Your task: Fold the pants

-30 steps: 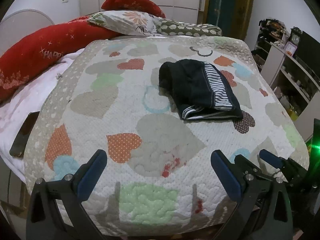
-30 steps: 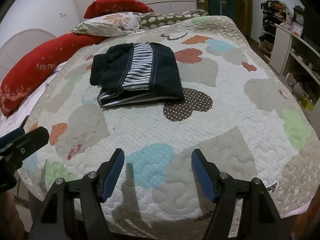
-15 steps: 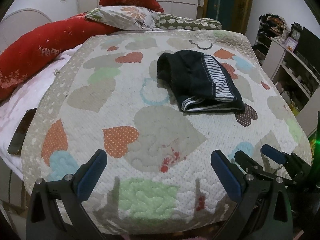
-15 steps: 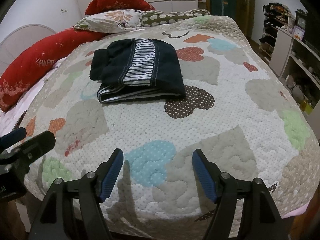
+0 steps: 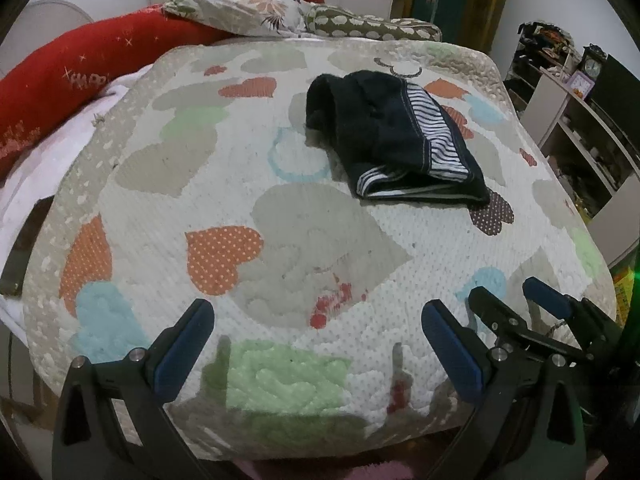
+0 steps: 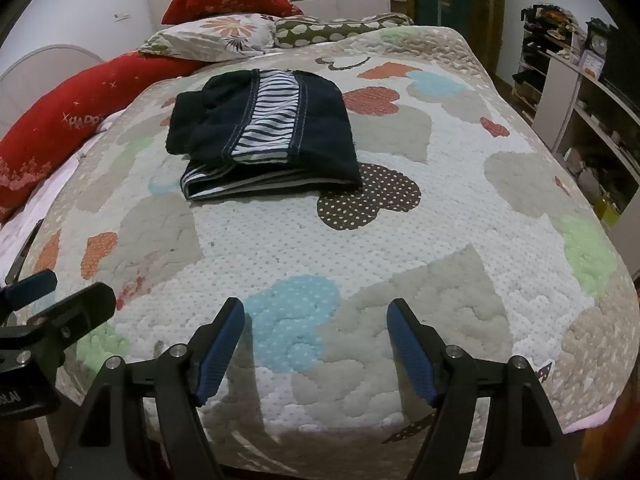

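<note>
We see a bed covered by a heart-patterned quilt (image 5: 280, 216). The dark pants (image 5: 392, 148) with a black-and-white striped band lie folded into a compact bundle on the quilt, well apart from both tools. From our left gripper (image 5: 316, 344), the bundle sits toward one o'clock, farther up the bed. From our right gripper (image 6: 316, 344), the same pants (image 6: 264, 136) sit toward eleven o'clock. Both grippers hang over the foot of the bed with their blue-padded jaws spread wide and nothing between them. Our right gripper (image 5: 520, 308) also shows at four o'clock in the left view. Red cushions (image 6: 60, 128) and a floral pillow (image 6: 216, 36) line the head and left side of the bed.
</note>
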{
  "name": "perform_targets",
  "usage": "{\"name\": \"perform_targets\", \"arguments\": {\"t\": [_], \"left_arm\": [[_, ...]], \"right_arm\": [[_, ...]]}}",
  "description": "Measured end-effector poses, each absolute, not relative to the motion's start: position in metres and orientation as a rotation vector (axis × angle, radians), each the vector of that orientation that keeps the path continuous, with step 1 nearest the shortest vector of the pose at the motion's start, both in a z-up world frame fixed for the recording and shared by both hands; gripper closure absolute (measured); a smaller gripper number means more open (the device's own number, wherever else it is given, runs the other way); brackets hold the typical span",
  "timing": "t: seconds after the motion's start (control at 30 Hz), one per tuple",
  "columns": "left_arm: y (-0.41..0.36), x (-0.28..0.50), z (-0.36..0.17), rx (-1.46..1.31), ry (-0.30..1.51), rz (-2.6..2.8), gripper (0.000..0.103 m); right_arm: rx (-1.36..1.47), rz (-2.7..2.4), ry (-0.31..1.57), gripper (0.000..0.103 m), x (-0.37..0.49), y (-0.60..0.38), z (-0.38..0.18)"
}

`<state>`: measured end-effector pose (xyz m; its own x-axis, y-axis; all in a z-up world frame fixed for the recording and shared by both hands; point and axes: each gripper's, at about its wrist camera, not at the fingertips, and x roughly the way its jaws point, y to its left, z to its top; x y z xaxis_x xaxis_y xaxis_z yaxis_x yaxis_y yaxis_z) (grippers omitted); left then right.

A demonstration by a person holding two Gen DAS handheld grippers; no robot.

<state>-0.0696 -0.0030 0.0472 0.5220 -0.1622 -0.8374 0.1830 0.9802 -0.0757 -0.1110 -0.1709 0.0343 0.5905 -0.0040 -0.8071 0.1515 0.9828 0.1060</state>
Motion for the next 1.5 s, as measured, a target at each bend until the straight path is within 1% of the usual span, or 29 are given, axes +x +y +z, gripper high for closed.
{"name": "perform_targets", "arguments": {"t": [0.83, 1.5], "left_arm": [[0.001, -0.063, 0.035, -0.001, 1.053, -0.209, 0.0], [0.004, -0.062, 0.023, 0.0, 1.081, -0.186, 0.0]], "right_arm": [[0.142, -0.094, 0.943, 0.021, -0.109, -0.167, 0.032], [0.161, -0.131, 0.928, 0.021, -0.11, -0.174, 0.032]]}}
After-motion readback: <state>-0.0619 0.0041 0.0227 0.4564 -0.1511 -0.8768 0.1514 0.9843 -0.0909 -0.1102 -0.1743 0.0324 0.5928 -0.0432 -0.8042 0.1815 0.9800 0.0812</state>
